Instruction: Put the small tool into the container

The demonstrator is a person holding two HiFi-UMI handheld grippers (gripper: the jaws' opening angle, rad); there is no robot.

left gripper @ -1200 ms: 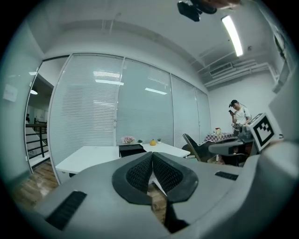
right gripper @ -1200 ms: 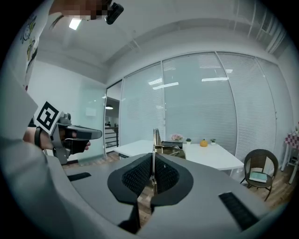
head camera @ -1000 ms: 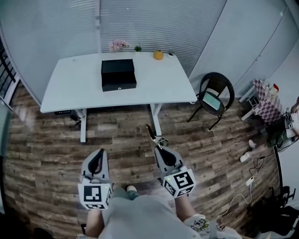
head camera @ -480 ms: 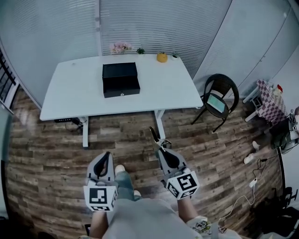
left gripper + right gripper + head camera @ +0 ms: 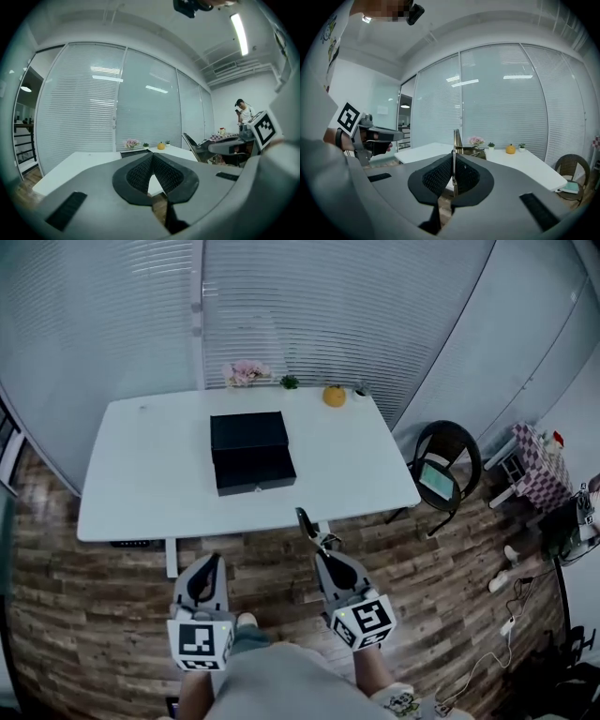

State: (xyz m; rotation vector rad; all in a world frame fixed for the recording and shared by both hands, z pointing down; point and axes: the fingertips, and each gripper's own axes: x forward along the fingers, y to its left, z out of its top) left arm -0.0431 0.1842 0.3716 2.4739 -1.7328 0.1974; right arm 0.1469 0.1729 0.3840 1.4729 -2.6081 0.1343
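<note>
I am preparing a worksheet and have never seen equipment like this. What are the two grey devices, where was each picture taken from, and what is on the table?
There is no robot here. A person stands on a wooden floor with a hand-held device in each hand. The cubes with square patterns are part of those devices.

The head view comes from a camera on the person's head, looking down. The other two views come from a camera riding on each device, looking along its tongs.

The left tongs are closed and empty. The right tongs are closed on a small tool, which is thin and metallic.

Ahead is a white table. On it are a black container and, along the far edge, pink flowers and an orange object.
</note>
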